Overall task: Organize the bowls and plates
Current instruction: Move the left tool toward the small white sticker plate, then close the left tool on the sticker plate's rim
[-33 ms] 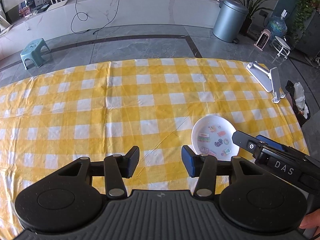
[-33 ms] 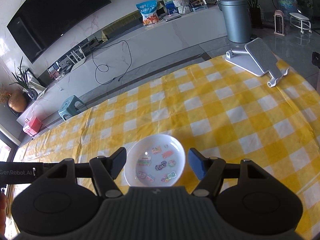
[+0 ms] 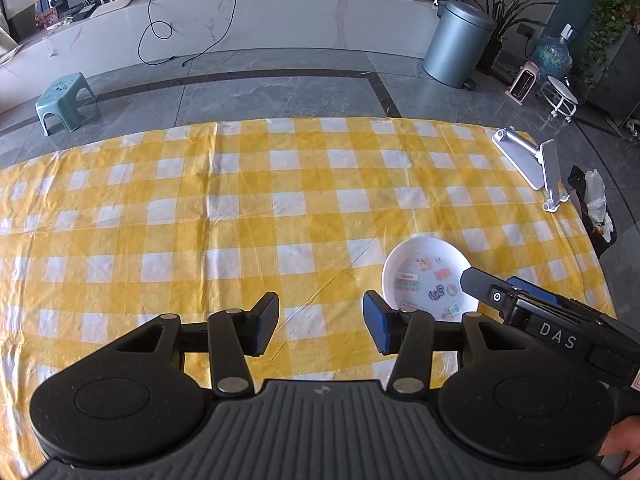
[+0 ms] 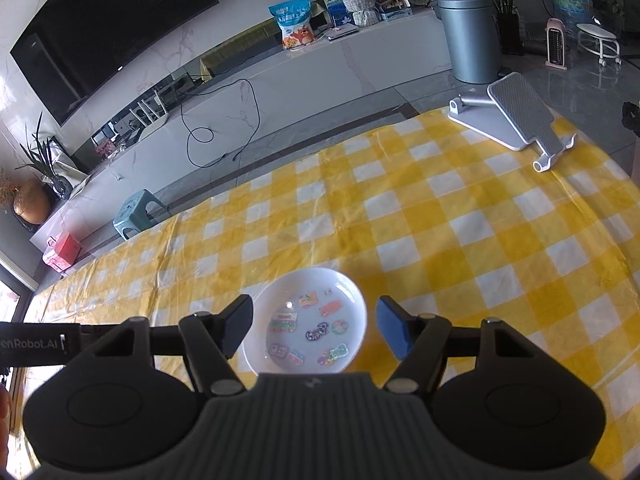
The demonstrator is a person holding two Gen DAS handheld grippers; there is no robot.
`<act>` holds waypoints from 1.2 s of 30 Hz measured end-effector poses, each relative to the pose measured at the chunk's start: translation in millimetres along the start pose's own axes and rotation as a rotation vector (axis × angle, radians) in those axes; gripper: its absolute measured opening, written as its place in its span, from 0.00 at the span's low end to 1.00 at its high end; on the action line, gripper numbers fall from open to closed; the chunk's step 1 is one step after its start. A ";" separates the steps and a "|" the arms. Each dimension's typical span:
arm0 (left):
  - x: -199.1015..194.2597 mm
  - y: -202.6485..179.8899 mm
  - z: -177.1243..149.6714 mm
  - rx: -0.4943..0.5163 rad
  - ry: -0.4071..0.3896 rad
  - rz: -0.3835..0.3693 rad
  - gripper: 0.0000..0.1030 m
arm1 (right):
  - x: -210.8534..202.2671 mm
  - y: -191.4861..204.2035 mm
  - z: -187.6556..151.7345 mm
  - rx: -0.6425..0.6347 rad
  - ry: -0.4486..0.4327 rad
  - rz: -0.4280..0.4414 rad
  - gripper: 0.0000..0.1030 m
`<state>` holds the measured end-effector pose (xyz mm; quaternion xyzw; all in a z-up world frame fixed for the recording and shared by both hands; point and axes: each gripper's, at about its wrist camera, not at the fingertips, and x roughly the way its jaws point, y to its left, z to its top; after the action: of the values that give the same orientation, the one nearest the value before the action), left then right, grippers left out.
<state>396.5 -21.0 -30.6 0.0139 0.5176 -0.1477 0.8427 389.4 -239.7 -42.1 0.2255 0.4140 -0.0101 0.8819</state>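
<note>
Nothing has moved vs the earlier frames, which match the now views: same plate spot, same gripper poses. Plate [image 4: 305, 322] sits flat on the yellow check cloth [image 4: 460, 216], near the front-right part of the table, stickers or printed pics inside, no other dishes in view. My R gripper [image 4: 314, 330] hangs right over it, jaws wide, one finger each side of the plate, not touching as far as I can tell. L gripper [image 3: 320, 322] is also wide, empty, over bare cloth just left of the plate [image 3: 430, 278]; R gripper body [image 3: 532, 316] shows crossing the plate's near-right rim in that view. Step in hand, I'd judge: pick up the plate w/ R. To do it well: plate looks too wide for a straddle grab, so pinch the rim, one finger under the lip, one inside, close gently, lift level. Cloth is creased and may drag, so go slow. Phone stand [image 4: 516, 120] is well apart at the far right, no clash.
</note>
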 end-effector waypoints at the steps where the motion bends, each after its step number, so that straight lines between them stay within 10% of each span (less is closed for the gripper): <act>1: 3.4 2.0 1.0 -0.003 0.003 -0.008 0.55 | 3.6 -2.2 0.1 0.005 0.006 -0.006 0.63; 10: 29.9 12.1 8.0 -0.053 0.035 -0.090 0.54 | 19.2 -7.5 3.2 0.029 0.040 -0.051 0.52; 25: 59.9 -11.6 12.4 -0.050 0.079 -0.169 0.34 | 33.0 -13.8 0.4 0.027 0.095 -0.123 0.01; 36: 72.9 -28.2 7.8 -0.021 0.106 -0.123 0.14 | 31.9 -5.9 -0.5 0.013 0.108 -0.095 0.00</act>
<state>426.5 -66.5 -87.2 -0.0192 0.5631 -0.1928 0.8034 408.8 -239.4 -68.1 0.2113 0.4710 -0.0424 0.8554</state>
